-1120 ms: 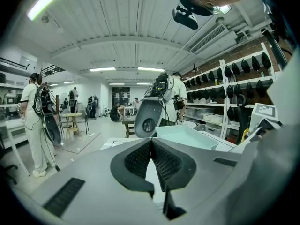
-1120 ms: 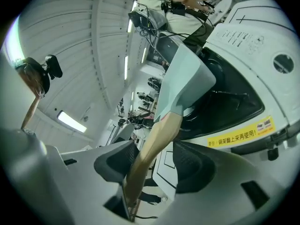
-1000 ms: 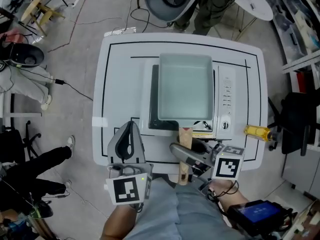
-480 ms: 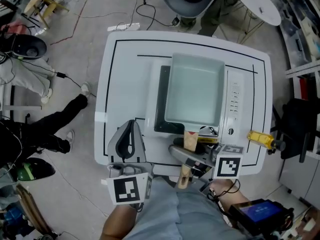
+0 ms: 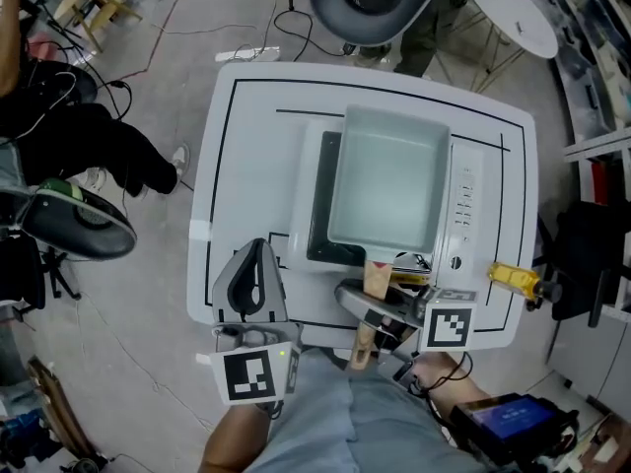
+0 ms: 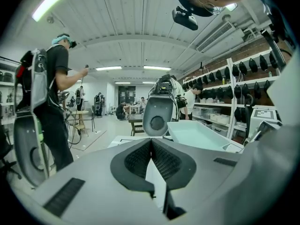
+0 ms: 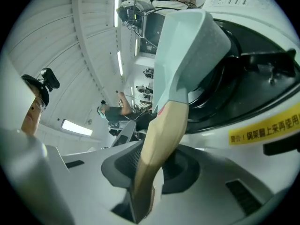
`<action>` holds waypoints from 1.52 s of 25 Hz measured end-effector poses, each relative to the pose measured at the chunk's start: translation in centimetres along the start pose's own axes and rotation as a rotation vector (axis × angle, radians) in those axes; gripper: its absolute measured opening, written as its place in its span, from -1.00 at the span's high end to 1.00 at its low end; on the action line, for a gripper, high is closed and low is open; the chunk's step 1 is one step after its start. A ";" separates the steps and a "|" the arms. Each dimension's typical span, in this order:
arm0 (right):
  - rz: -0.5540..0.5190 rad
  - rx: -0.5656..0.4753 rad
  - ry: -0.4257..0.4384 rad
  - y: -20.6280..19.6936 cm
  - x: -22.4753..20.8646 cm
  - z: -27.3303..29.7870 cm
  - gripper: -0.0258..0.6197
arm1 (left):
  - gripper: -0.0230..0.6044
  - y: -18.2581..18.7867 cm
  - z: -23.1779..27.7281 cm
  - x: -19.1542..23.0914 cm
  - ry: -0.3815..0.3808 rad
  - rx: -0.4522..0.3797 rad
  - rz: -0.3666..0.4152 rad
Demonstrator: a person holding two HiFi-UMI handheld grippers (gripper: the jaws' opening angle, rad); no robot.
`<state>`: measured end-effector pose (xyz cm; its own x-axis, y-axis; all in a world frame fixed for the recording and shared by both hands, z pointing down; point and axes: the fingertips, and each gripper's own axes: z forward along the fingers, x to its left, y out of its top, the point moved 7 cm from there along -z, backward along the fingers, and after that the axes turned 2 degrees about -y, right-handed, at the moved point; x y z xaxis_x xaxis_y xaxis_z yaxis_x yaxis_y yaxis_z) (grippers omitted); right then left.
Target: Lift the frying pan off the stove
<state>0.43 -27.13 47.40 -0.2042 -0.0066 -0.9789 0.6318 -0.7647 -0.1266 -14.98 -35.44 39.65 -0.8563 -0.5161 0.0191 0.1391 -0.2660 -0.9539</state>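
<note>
So here's where we've got to. The pale mint square metal frying pan [image 5: 385, 180] is sitting flat on the white portable stove [image 5: 459, 205], mid-table on the white table [image 5: 246, 146]. Nothing's lifted yet as far as we can see.

The bit that matters: its tan wooden handle [image 5: 373, 286] sticks straight out toward us, long axis running 12 to 6 o'clock in the head view, so the pan body lies at 12 o'clock from the right gripper [image 5: 363, 309]. That gripper comes in from about 4 o'clock and crosses the handle roughly square-on. Its jaws are closing with the handle between them, and in the right gripper view the pads look like they're already touching wood on both sides.

The left gripper [image 5: 257, 249] is parked at 9 o'clock of the handle, clear of it, jaws pinched together on nothing.

We reckon the right one does the lift. All the pan's weight hangs out at 12 o'clock from the grip, so we'd expect the far edge to dip unless the clamp is firm.
</note>
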 end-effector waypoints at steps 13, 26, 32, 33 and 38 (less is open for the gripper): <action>0.027 0.024 -0.089 -0.5 -1.4 -0.3 0.72 | 0.87 0.7 -1.0 -0.1 0.012 -0.026 0.013; -0.009 0.040 -0.054 -0.7 1.2 -0.4 0.73 | 0.87 2.5 -3.0 0.1 0.017 -0.066 0.012; -0.040 0.039 0.023 -0.4 4.5 -0.5 0.73 | 0.87 4.2 -4.7 -0.1 0.035 -0.141 0.012; -0.050 0.038 0.034 -0.3 5.1 -0.7 0.73 | 0.87 4.5 -5.0 -0.3 0.037 -0.151 0.010; -0.063 0.035 0.085 -1.1 8.9 -2.0 0.73 | 0.87 5.9 -7.8 -0.8 0.046 -0.162 0.012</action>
<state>-0.61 -25.10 38.51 -0.1777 0.0961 -0.9794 0.5924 -0.7842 -0.1845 -17.37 -30.26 31.64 -0.8776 -0.4795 -0.0033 0.0709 -0.1230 -0.9899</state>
